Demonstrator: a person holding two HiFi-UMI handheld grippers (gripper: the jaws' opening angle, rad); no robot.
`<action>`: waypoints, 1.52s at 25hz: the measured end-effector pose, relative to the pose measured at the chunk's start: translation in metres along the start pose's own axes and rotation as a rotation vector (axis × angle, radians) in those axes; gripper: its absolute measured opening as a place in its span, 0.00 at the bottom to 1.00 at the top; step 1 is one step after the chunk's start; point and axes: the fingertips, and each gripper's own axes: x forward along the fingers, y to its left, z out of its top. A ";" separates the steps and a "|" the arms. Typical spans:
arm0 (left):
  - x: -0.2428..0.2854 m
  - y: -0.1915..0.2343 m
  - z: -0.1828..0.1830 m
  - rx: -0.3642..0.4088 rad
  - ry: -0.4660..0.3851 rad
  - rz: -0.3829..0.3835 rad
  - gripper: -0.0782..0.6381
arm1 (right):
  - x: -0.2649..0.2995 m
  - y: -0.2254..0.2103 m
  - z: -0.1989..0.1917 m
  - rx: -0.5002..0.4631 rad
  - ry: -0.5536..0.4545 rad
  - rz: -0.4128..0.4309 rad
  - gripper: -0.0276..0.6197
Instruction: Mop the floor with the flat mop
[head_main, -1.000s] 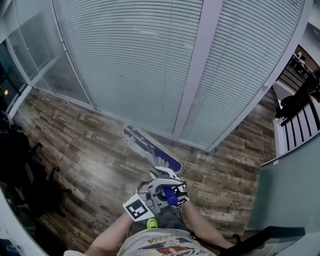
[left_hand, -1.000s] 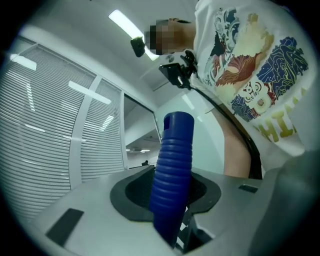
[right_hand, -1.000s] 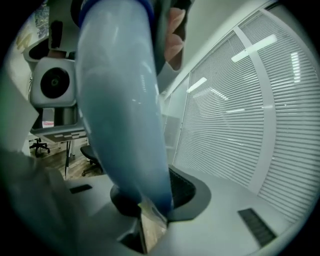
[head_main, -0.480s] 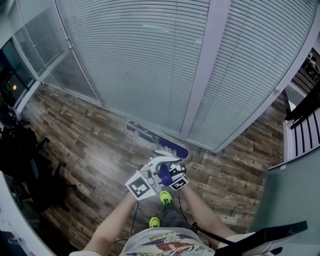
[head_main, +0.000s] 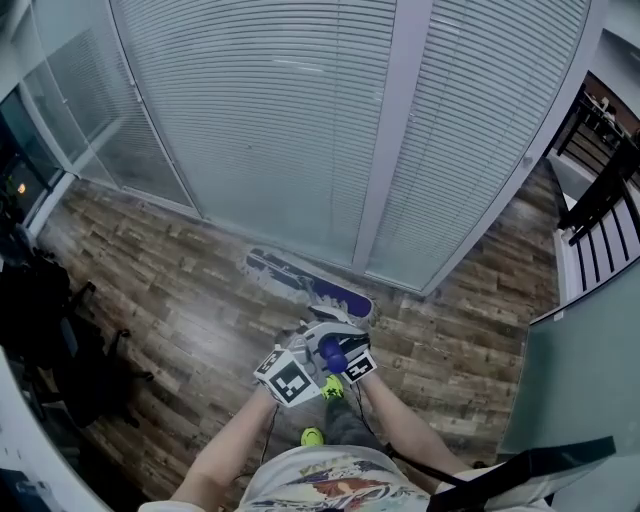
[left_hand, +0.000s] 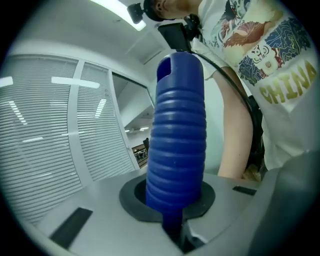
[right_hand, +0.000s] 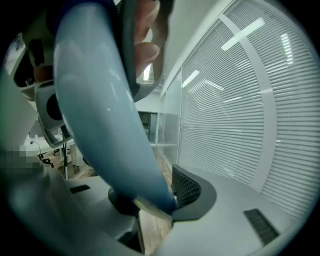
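Blind wall (head_main: 270, 120): glazed, fine horizontal slats, pale upright posts. Floor (head_main: 160, 300): wood-look planks, mottled brown, slight sheen. Flat mop head (head_main: 310, 285): long, thin purple-blue pad, flat on the floor at the foot of the wall. Its long axis runs along the wall, and it lies ahead of and below both grippers. Pale shaft (right_hand: 105, 115): smooth, glossy, sloping down to the head. Ribbed grip (left_hand: 176, 130): dark blue, ringed plastic, capping the shaft. Left gripper (left_hand: 176, 215): grey fingers (left_hand: 95, 210) have just closed narrow around the ribbed grip. Right gripper (right_hand: 150, 205): fingers (right_hand: 235, 200) have eased slightly but are still narrow, touching the pale shaft. It is probably the nearer to the head.
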 end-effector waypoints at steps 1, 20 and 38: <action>-0.005 -0.005 0.008 0.002 -0.004 0.010 0.15 | -0.005 0.007 0.003 0.021 -0.011 -0.001 0.19; -0.114 -0.048 0.197 -0.144 -0.220 0.295 0.12 | -0.150 0.166 0.107 0.255 -0.400 -0.011 0.31; -0.077 -0.301 0.198 -0.071 -0.049 0.100 0.15 | -0.312 0.299 0.025 0.338 -0.301 0.165 0.31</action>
